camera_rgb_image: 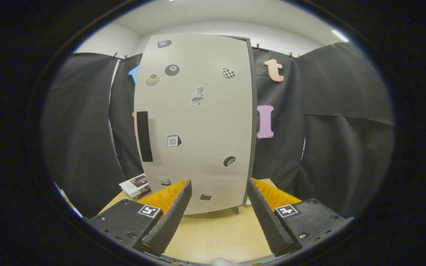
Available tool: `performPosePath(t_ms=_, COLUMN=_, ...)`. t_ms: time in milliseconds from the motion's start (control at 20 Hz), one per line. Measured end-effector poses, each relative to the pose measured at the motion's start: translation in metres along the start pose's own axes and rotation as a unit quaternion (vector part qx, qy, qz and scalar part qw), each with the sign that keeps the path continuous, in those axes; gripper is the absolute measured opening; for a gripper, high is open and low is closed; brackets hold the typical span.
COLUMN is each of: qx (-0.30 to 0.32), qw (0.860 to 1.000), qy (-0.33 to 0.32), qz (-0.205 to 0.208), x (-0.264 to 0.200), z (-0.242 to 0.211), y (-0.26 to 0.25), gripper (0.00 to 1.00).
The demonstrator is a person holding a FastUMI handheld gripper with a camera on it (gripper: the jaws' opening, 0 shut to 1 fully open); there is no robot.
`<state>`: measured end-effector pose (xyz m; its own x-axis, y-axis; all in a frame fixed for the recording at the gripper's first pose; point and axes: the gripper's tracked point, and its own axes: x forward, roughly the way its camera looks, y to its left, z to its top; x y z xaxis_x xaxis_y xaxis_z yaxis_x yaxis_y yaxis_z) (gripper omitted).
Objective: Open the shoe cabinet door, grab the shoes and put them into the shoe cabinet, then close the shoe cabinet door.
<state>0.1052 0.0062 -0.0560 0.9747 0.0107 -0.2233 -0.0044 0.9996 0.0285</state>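
Observation:
A tall grey shoe cabinet [198, 122] stands on the wooden table straight ahead of the fingers. Its door is closed, covered with several small stickers, and has a dark vertical handle [144, 136] near its left edge. My gripper [218, 186] is open, its two fingers spread wide just short of the cabinet's lower front, with nothing between them. A small bit of something pale [248, 201] peeks out beside the cabinet's lower right corner; I cannot tell what it is.
The light wooden table [216, 229] runs under the fingers up to the cabinet. A small stack of booklets [136, 185] lies on the table to the left of the cabinet. Black cloth walls close the booth on all sides behind it.

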Motion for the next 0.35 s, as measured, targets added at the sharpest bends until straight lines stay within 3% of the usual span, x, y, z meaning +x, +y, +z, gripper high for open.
performPosePath(t_ms=350, qx=0.004, qw=1.0, qy=-0.017, qz=0.006, x=-0.041, z=0.026, y=0.008, gripper=0.98)
